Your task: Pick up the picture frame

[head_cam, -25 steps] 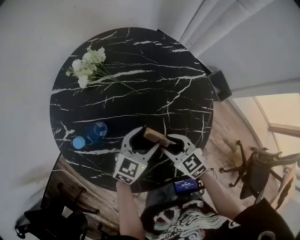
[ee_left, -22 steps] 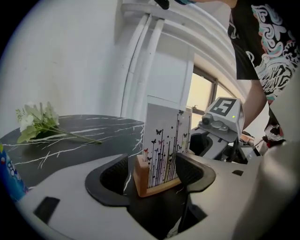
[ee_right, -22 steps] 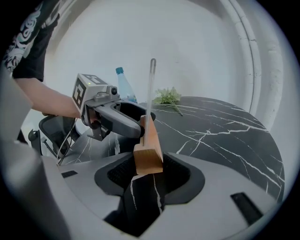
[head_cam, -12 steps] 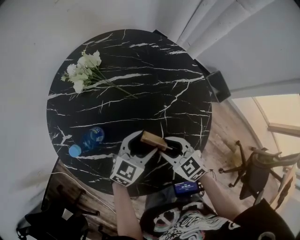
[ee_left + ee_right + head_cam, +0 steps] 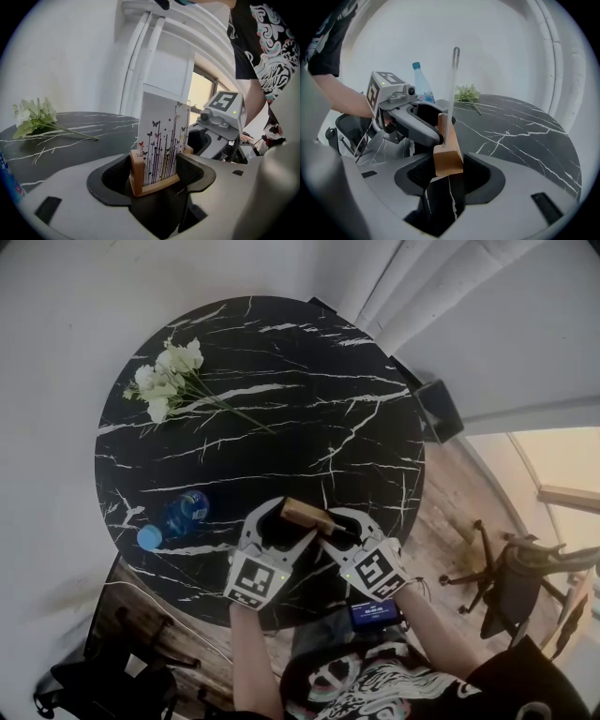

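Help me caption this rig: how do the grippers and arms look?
The left gripper and right gripper are light grey with black-padded fingers, each bearing a cube with black-and-white square markers. Bare forearms; black T-shirt with white print.

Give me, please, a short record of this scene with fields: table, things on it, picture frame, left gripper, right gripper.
table: round, black marble with white veins
flowers: white bunch lying at the far left
bottle: blue cap, standing at the near left
picture frame: upright, butterfly print in a wooden base, near the front edge
left gripper: jaws wide apart, just been opening, the frame's base between them
right gripper: jaws shut on one end of the wooden base
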`<move>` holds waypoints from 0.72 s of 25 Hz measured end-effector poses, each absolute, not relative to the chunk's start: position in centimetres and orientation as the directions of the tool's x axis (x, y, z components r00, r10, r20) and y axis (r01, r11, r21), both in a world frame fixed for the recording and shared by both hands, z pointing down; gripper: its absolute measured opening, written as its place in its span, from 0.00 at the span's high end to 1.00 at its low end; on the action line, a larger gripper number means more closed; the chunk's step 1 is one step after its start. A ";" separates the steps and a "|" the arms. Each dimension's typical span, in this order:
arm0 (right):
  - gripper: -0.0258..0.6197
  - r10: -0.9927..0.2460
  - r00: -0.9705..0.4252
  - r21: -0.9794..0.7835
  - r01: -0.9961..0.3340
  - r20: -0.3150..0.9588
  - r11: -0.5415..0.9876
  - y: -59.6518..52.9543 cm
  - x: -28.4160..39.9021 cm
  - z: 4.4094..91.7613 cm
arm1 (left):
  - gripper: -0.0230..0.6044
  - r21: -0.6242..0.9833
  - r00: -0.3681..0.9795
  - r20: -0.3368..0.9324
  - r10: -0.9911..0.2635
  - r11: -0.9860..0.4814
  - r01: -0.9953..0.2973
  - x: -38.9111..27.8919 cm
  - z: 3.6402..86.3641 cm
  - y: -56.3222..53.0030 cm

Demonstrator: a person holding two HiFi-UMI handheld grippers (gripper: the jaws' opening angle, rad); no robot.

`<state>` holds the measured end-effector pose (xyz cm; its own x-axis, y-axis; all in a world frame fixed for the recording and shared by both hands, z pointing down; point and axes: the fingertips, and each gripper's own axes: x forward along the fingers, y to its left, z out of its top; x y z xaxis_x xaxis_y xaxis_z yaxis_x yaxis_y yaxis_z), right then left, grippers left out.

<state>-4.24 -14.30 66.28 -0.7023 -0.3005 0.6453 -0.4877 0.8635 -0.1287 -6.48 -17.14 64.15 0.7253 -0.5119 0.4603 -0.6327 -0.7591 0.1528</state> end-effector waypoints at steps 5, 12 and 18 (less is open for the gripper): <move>0.68 -0.298 -0.717 -0.164 -0.498 0.630 0.851 -14.4 -4.1 65.9 | 0.45 0.171 0.715 0.461 -0.526 -0.737 -0.654 -6.4 63.9 -17.2; 0.68 -0.333 -0.735 -0.169 -0.517 0.591 0.839 -14.7 -4.1 63.3 | 0.45 0.154 0.712 0.438 -0.549 -0.735 -0.661 -6.5 61.3 -17.4; 0.68 -0.378 -0.747 -0.137 -0.525 0.547 0.840 -15.3 -4.3 59.7 | 0.45 0.159 0.703 0.381 -0.601 -0.707 -0.690 -7.0 57.9 -17.7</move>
<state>-4.31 -15.31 59.68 -0.7469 -0.3778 0.5473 -0.5254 0.8397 -0.1375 -6.97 -17.74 57.90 0.7030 -0.6006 0.3810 -0.6896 -0.7066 0.1586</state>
